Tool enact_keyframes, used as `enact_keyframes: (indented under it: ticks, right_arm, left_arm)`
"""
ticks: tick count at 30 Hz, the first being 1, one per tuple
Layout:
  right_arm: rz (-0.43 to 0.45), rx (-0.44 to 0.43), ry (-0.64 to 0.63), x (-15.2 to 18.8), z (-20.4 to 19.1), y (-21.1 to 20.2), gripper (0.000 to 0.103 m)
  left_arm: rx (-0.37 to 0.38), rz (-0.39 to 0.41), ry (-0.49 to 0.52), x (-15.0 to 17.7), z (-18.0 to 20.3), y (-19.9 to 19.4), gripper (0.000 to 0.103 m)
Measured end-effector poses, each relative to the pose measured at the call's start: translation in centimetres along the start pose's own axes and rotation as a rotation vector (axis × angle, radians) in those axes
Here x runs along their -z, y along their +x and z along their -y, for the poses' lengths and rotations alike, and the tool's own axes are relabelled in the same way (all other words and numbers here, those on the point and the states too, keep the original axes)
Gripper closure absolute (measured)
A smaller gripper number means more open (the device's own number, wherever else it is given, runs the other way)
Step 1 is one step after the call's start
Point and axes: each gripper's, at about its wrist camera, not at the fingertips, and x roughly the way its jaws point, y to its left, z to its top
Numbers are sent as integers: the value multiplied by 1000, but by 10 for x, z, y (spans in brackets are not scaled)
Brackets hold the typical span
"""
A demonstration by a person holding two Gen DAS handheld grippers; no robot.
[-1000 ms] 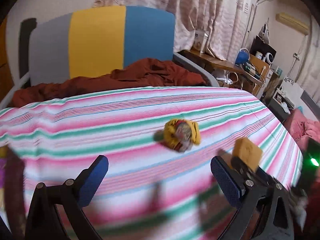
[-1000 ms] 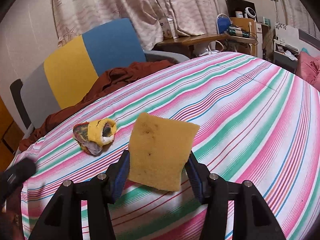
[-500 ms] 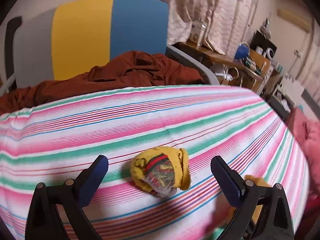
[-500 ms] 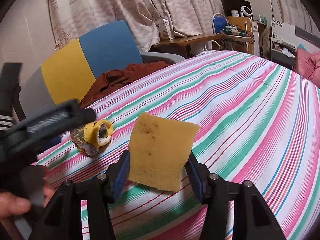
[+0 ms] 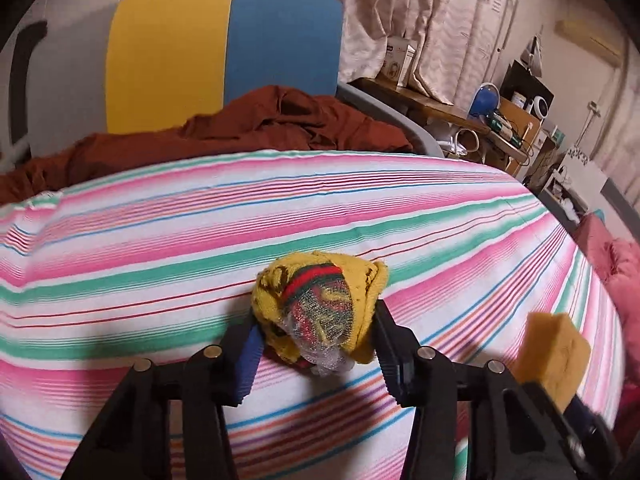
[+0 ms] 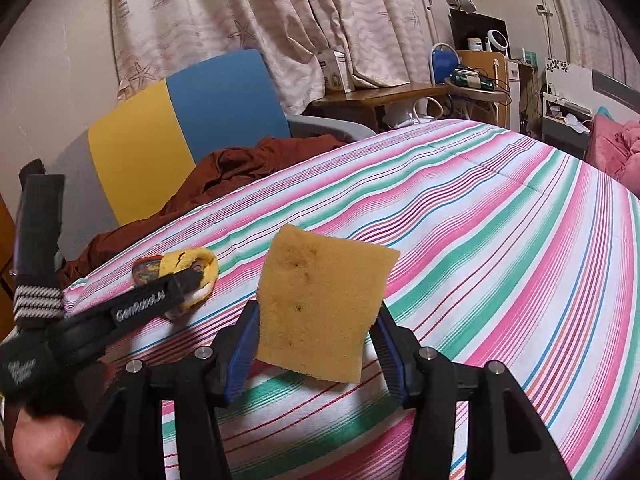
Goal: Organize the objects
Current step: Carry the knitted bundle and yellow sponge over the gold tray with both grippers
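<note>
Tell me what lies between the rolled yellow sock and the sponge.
Only bare striped bedcover separates the rolled yellow sock from the sponge, seen in the right wrist view.

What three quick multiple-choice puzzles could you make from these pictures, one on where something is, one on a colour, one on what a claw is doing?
1. Where is the yellow cloth bundle?
A. On the chair
B. On the striped cover, between the left gripper's fingers
C. On the wooden desk

2. What colours is the chair back?
A. Red and white
B. Green and black
C. Grey, yellow and blue

3. What is the right gripper doing?
A. Holding a sponge
B. Hanging open with nothing in it
C. Pulling the curtain

Answers:
1. B: the bundle lies on the striped cover, with the left gripper closed in on both its sides.
2. C: grey, yellow and blue panels stand side by side.
3. A: the sponge is pinched between its two fingers, raised above the cover.
</note>
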Motion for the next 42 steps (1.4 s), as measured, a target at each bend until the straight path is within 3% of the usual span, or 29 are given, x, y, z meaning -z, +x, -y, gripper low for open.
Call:
enact_keyframes:
  ticks: [7, 16, 25, 34, 42]
  right_arm:
    - [18, -18, -43, -1, -8, -3, 48]
    - [71, -147, -193, 7, -37, -19, 48]
    - [82, -192, -327, 31, -72, -44, 48]
    - [30, -194, -412, 45, -95, -54, 48]
    - [-35, -277, -433, 63, -125, -73, 48]
  left_arm:
    - [-36, 77, 25, 22, -8, -38, 53]
    - [-44, 154, -4, 62, -26, -96, 52]
    - [-55, 184, -68, 93, -47, -136, 52]
    - [-52, 212, -154, 120, -78, -191, 52]
    - [-75, 256, -219, 128, -121, -238, 52]
